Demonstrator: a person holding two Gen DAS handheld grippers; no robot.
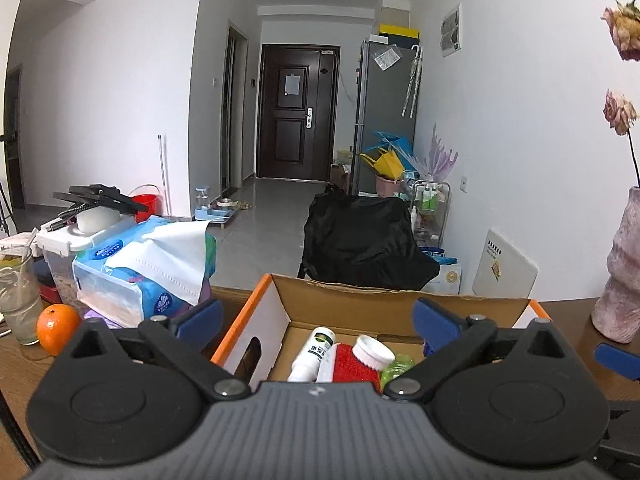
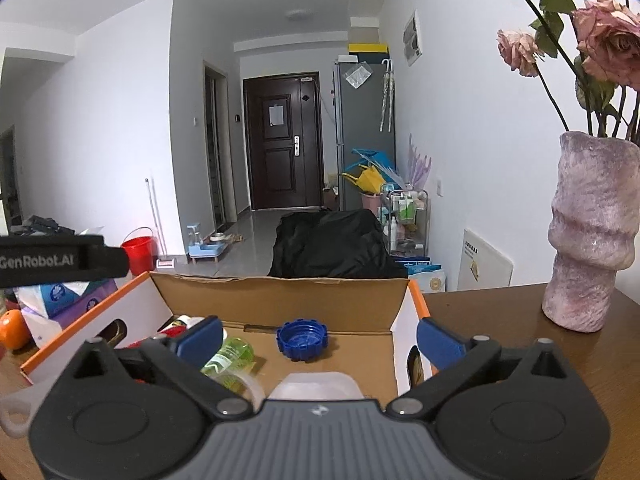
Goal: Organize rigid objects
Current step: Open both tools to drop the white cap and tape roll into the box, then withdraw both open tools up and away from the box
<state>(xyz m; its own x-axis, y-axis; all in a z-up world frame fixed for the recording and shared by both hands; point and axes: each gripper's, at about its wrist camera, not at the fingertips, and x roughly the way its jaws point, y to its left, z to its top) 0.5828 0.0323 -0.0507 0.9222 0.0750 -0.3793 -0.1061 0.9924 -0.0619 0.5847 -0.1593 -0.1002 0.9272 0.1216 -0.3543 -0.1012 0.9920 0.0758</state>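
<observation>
Left wrist view: both the left gripper and right gripper are hanging spread and empty over the cardboard box holding the bottles, risking snagging its walls when descending.

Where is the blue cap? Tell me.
In the right wrist view, the blue cap lies open side up on the cardboard box floor, right of the green bottle.

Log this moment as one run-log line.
left gripper: open, empty | right gripper: open, empty | cardboard box: holds blue cap, green bottle
</observation>
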